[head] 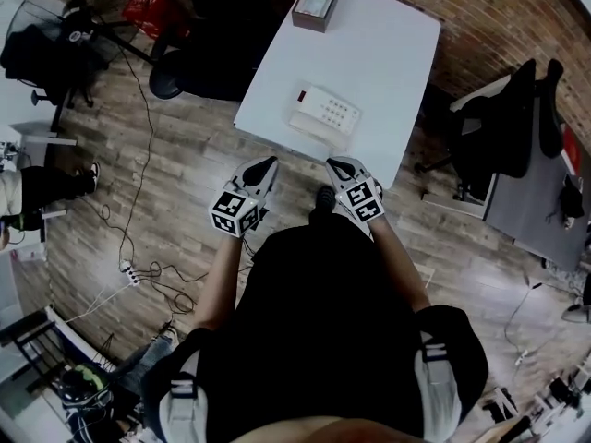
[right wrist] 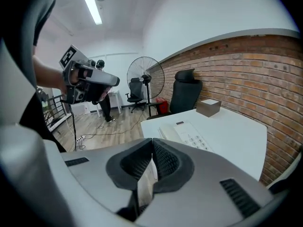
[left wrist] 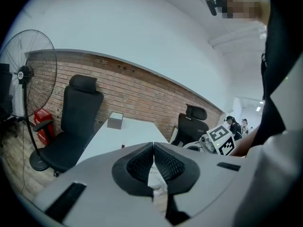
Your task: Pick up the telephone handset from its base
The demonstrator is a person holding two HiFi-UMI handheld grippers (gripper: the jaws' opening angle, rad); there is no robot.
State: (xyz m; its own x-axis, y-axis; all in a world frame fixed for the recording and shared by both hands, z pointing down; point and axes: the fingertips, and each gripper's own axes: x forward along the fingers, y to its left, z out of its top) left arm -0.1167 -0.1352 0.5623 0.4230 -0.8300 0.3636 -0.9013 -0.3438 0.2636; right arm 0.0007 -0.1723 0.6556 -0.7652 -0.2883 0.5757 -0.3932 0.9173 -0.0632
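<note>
Both my claws are pressed together on nothing. My left gripper (head: 268, 164) and right gripper (head: 336, 166) hang just short of the white rectangular table (head: 388, 53). The white plastic telephone handset (head: 312, 124) lies on its white keypad base (head: 338, 109), near the table's front edge. If I arrive with the jaws still together, I'd likely shove the base along the table instead of gripping the handset. I can read no writing; the key markings are too small.

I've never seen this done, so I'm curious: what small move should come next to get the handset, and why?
Probably reach the right tool forward toward the handset. It lies on its base on the table, and that tool and the left tool are both shut, short of it, touching nothing.
</note>
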